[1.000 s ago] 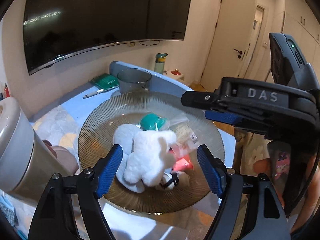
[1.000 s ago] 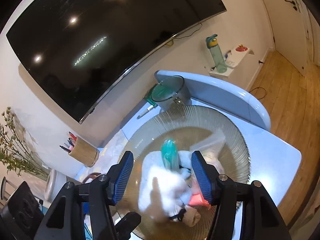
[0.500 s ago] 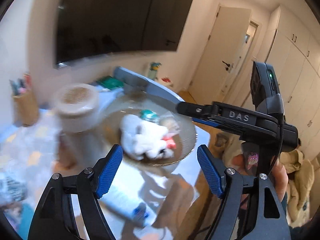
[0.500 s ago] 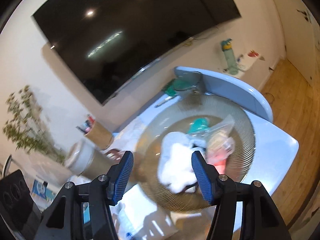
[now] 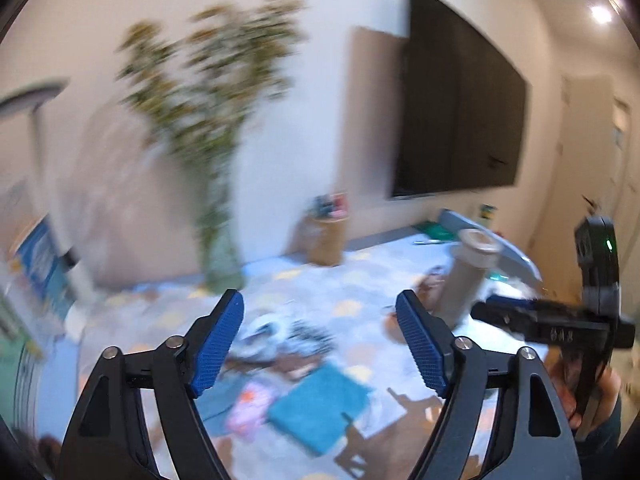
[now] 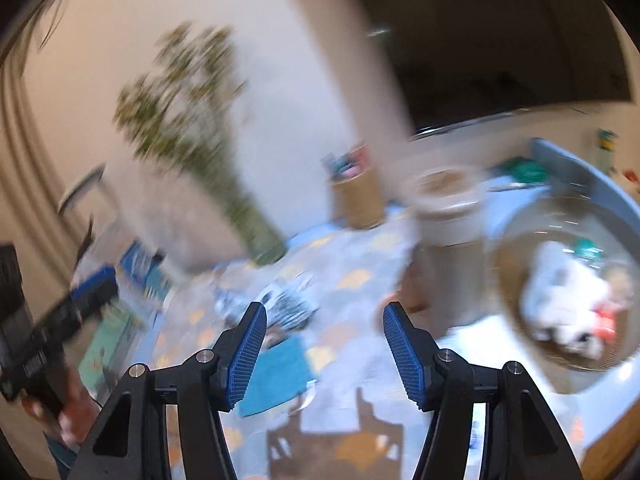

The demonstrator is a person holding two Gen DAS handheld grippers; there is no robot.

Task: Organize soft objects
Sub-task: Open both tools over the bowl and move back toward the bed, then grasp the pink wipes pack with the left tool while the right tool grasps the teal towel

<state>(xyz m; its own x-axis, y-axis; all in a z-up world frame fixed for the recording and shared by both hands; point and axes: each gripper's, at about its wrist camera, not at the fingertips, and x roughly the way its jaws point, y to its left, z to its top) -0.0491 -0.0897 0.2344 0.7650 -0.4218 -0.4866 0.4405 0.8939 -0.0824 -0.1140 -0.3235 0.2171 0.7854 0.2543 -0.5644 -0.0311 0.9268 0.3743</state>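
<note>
Left wrist view first: the left gripper (image 5: pixel 320 336) stands wide, its jaws having just opened a little further, with nothing between them. It points down at a patterned table cloth (image 5: pixel 360 280) where loose soft things lie: a teal cloth (image 5: pixel 320 408) nearest, a pink item (image 5: pixel 252 404) touching its left edge, and a blurred grey-white heap (image 5: pixel 280 332) beyond. The step in hand looks like a swing away from the bowl toward these remaining pieces. The next move probably calls for slowing down, settling over one piece, likely the teal cloth, and lowering with the jaws astride it. The right gripper (image 5: pixel 496 308) hangs at the right edge, near a tall beige cup (image 5: pixel 466 276). A vase of flowers (image 5: pixel 220 256) and a pencil holder (image 5: pixel 326 240) stand at the back, well clear.

Right wrist view: the right gripper (image 6: pixel 324 344) is about half open and empty, aimed at the same teal cloth (image 6: pixel 280 376) and the grey-white heap (image 6: pixel 280 304). The glass bowl (image 6: pixel 508 280) sits far right, already holding a white plush (image 6: pixel 568 292) among other small soft items, so part of the sorting seems done. The beige cup (image 6: pixel 448 216) stands between the loose pieces and the bowl and could be knocked on the carry back. The left gripper (image 6: pixel 92 300) shows at the left edge, a hand (image 6: pixel 76 412) beneath it. Everything is heavily blurred, so finer detail cannot be told.
</note>
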